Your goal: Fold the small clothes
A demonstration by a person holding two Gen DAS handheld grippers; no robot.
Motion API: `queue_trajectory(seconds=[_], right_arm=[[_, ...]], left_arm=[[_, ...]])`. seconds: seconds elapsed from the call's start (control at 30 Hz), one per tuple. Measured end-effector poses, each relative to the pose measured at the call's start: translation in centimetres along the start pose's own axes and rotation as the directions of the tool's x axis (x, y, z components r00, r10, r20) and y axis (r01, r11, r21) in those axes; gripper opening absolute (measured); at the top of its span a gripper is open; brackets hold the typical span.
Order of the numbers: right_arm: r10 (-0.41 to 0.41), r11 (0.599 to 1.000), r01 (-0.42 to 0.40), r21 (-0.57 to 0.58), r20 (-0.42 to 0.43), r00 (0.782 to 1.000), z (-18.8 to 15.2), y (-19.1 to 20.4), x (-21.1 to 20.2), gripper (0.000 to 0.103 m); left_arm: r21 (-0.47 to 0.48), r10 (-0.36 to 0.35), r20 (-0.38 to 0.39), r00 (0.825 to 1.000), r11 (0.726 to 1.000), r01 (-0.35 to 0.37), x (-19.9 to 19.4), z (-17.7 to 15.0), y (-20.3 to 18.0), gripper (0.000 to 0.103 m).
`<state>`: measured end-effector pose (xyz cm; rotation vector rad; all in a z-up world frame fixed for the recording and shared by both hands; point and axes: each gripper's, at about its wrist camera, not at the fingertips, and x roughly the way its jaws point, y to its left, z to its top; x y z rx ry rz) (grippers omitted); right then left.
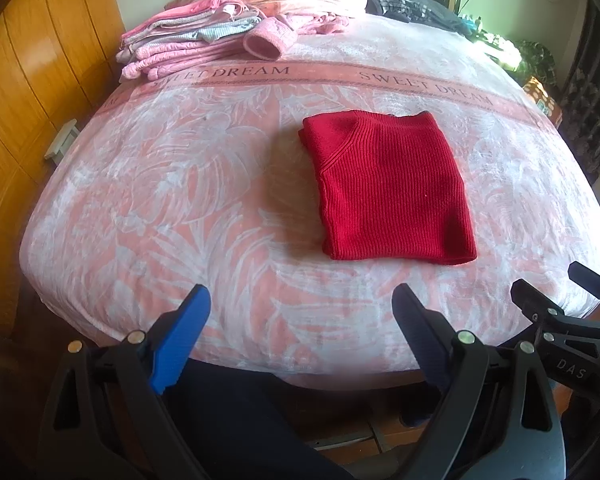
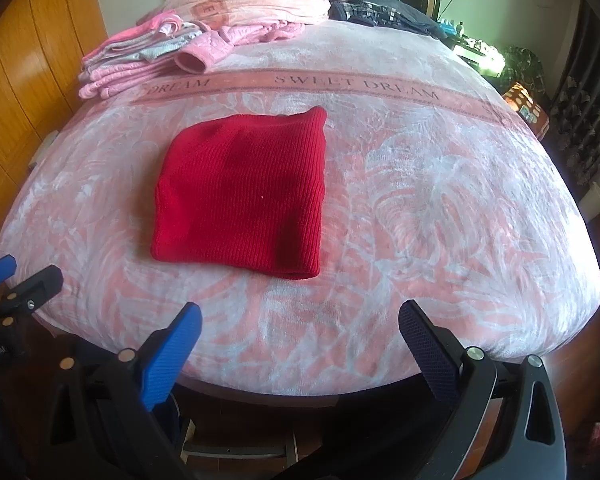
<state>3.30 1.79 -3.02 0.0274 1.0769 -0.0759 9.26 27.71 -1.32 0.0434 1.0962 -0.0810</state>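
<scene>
- Both tongs sit nearest the cameras, at the foot of the bed: the left tongs [image 1: 302, 300] and the right tongs [image 2: 300, 318] are spread wide with nothing between their blue pads, well back from any cloth.
- Risk at this range: the bedspread [image 1: 180, 208] is plush and soft, so a low pinch at the sweater's hem could catch the cover along with the knit and drag both.
- Further in, the red sweater [image 1: 388, 188] lies in the middle of the bed, a little to the right in the left view and to the left in the right view [image 2: 244, 192]. It looks already folded into a compact, roughly square bundle, ribbed knit up, shoulder seam showing near its far left corner, thick rolled edge nearest the tongs.
- Risk there: the layers are loose and only stacked, so lifting by one corner or one layer would likely let the bundle fall open; the left edge looks slightly uneven.
- Farthest, a pile of pink and grey clothes [image 1: 188, 44] rests near the head of the bed, with one pink cuff [image 1: 262, 42] hanging out. Setting the sweater on it carelessly could tip the pile.
</scene>
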Motion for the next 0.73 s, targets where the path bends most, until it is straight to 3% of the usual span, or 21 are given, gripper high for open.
queue_trajectory(seconds=[0.73], right_arm=[[-0.007,1.000,0.007,0.020,-0.010,1.000,0.28,-0.47,0.55,0.099]], left_arm=[[0.001,0.011,-0.004,1.000,1.000,-0.011,0.74,0.09,0.11,0.091]])
